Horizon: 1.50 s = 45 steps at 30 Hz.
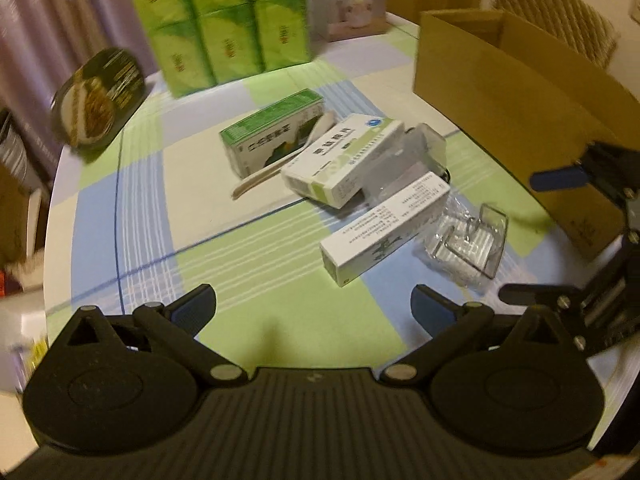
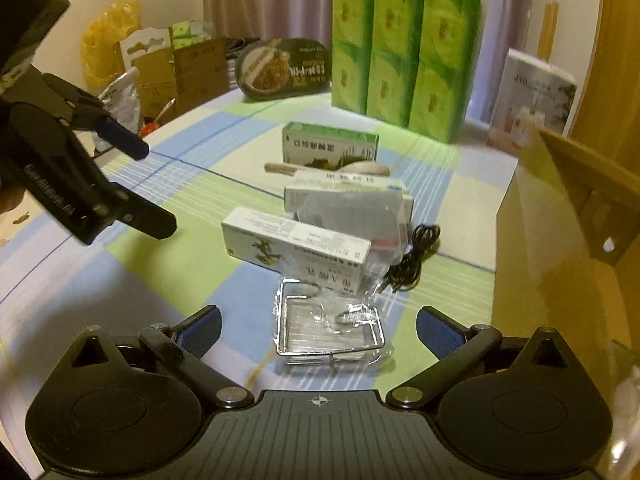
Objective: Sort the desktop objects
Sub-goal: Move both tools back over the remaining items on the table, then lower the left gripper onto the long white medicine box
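Both grippers, left and right, spread, empty. Right: approach bagged wire metal rack squarely, pinch rim, not slippery plastic.

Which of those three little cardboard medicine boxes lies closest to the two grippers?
The long, narrow white box with green ends, lying against the clear-wrapped wire rack; the other two lie farther back.

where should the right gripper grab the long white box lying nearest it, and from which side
Grip the long white box across its narrow width, near the middle, coming down from above with the right gripper turned so its open jaws straddle the long sides. The box lies flat on the tablecloth. Its right end sits against the clear plastic packet, so that end is crowded; its left end looks free.
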Each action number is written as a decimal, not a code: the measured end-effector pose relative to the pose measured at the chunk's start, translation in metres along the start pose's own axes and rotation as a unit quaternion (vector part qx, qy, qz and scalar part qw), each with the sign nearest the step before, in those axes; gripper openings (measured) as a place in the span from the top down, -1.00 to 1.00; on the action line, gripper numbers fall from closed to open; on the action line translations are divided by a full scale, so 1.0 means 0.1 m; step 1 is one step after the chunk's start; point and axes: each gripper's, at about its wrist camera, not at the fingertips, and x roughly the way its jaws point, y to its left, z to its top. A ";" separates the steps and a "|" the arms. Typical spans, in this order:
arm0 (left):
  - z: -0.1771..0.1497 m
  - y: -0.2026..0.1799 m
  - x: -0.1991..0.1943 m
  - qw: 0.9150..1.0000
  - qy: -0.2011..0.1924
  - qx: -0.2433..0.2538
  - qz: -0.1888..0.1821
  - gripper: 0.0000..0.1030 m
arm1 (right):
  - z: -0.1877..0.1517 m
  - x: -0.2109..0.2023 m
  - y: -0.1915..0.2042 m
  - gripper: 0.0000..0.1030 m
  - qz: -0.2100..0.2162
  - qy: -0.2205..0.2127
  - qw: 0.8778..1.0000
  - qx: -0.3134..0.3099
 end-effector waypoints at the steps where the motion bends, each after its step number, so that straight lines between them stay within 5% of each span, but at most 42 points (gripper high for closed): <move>1: 0.00 -0.01 0.02 1.000 -0.002 0.011 -0.002 -0.98 | -0.01 0.03 -0.01 -0.96 0.001 0.004 1.000 0.003; 12: -0.02 -0.10 0.31 0.992 -0.009 0.120 -0.027 -0.98 | 0.00 0.30 -0.12 -0.96 0.010 0.033 0.999 0.021; 23: 0.07 -0.18 0.55 0.987 -0.007 0.149 -0.065 -0.92 | -0.02 0.42 -0.25 -0.94 0.023 0.055 0.998 0.031; 30: 0.10 -0.24 0.66 0.984 -0.007 0.158 -0.084 -0.65 | -0.04 0.40 -0.28 -0.47 0.038 0.057 0.997 0.033; 35: 0.07 -0.34 0.71 0.980 -0.009 0.183 -0.072 -0.57 | -0.03 0.38 -0.27 -0.33 0.036 0.058 0.997 0.032; 45: 0.10 -0.29 0.68 0.986 0.008 0.154 -0.059 0.43 | 0.00 0.33 -0.34 -0.30 0.012 0.064 0.996 0.059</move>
